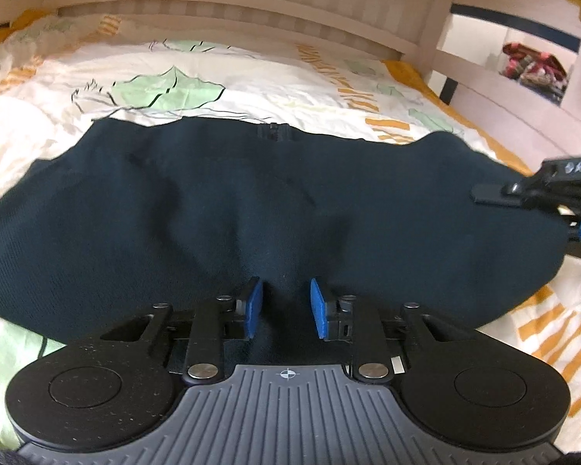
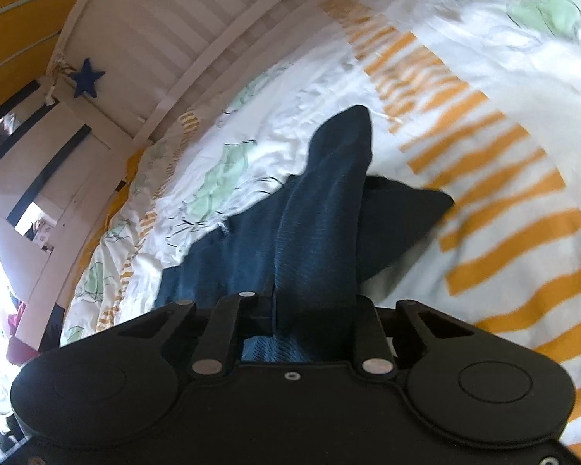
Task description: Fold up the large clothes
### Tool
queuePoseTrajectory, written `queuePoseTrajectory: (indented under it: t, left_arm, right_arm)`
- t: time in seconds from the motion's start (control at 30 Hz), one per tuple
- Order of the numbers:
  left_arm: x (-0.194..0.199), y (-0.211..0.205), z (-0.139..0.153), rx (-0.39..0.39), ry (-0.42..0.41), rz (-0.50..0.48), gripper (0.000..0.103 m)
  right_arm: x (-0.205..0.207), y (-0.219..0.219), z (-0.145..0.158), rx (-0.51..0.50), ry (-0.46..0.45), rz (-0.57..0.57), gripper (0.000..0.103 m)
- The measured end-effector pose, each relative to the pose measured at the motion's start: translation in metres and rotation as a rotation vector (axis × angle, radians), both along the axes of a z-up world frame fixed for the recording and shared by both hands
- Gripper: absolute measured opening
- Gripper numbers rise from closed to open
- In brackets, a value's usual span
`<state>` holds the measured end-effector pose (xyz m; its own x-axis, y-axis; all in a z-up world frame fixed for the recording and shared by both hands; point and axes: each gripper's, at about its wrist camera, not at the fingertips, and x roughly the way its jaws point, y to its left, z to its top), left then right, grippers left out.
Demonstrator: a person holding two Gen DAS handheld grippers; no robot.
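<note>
A dark navy garment (image 1: 213, 201) lies spread across the bed, with a short zip at its far edge. In the left wrist view my left gripper (image 1: 286, 306) sits at the garment's near edge. Its blue pads (image 1: 253, 306) squeeze a raised ridge of the cloth, and creases run out from there. My right gripper (image 1: 495, 193) reaches in from the right over the garment's right end. In the right wrist view the right gripper (image 2: 315, 294) is shut on a fold of the garment (image 2: 329, 193). The cloth rises between the fingers and hides the pads.
The bedcover (image 1: 251, 89) is white with green shapes and orange stripes. A pale slatted bed rail (image 1: 232, 7) runs along the far side. Shelves with bundled clothes (image 1: 530, 66) stand at the right. A blue star (image 2: 86, 77) hangs on the bed frame.
</note>
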<state>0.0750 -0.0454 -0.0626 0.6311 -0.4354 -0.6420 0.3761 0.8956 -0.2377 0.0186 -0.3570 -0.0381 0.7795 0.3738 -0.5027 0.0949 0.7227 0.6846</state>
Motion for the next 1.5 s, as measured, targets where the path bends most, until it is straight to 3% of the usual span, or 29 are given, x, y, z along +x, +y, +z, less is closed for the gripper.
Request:
queuePoseTrajectory:
  t: [0.27, 0.4, 0.57, 0.67, 0.8, 0.93, 1.07, 1.17, 1.37, 1.43, 1.5]
  left_arm:
    - [0.004, 0.014, -0.003, -0.102, 0.039, 0.019, 0.027]
    - [0.004, 0.026, -0.004, -0.168, 0.069, 0.029, 0.027]
    - [0.0, 0.049, -0.002, -0.23, 0.106, 0.052, 0.027]
    - [-0.006, 0.061, 0.003, -0.229, 0.114, 0.069, 0.027]
    - [-0.019, 0.079, 0.005, -0.209, 0.128, 0.086, 0.026]
    - [-0.03, 0.09, 0.007, -0.191, 0.126, 0.114, 0.026]
    - [-0.037, 0.092, 0.015, -0.183, 0.117, 0.119, 0.026]
    - [-0.041, 0.084, 0.022, -0.159, 0.092, 0.096, 0.026]
    - [-0.058, 0.073, 0.035, -0.112, 0.041, 0.041, 0.026]
    - [-0.062, 0.071, 0.04, -0.1, 0.017, 0.026, 0.026]
    - [-0.066, 0.07, 0.048, -0.083, -0.018, 0.016, 0.026]
  right_arm:
    - [0.028, 0.056, 0.07, -0.056, -0.091, 0.162, 0.027]
    - [0.06, 0.107, 0.084, -0.063, -0.089, 0.296, 0.027]
    - [0.105, 0.18, 0.072, -0.131, -0.031, 0.463, 0.027]
    - [0.127, 0.219, 0.057, -0.179, 0.019, 0.552, 0.029]
    - [0.143, 0.257, 0.042, -0.285, 0.07, 0.63, 0.043]
    - [0.153, 0.278, 0.03, -0.305, 0.098, 0.673, 0.055]
    - [0.153, 0.296, 0.037, -0.33, 0.071, 0.732, 0.08]
    - [0.145, 0.31, 0.05, -0.422, 0.027, 0.766, 0.083]
    - [0.125, 0.347, 0.068, -0.701, -0.105, 0.858, 0.087]
    - [0.12, 0.352, 0.077, -0.665, -0.175, 0.908, 0.087]
    - [0.118, 0.343, 0.092, -0.554, -0.23, 0.898, 0.087]
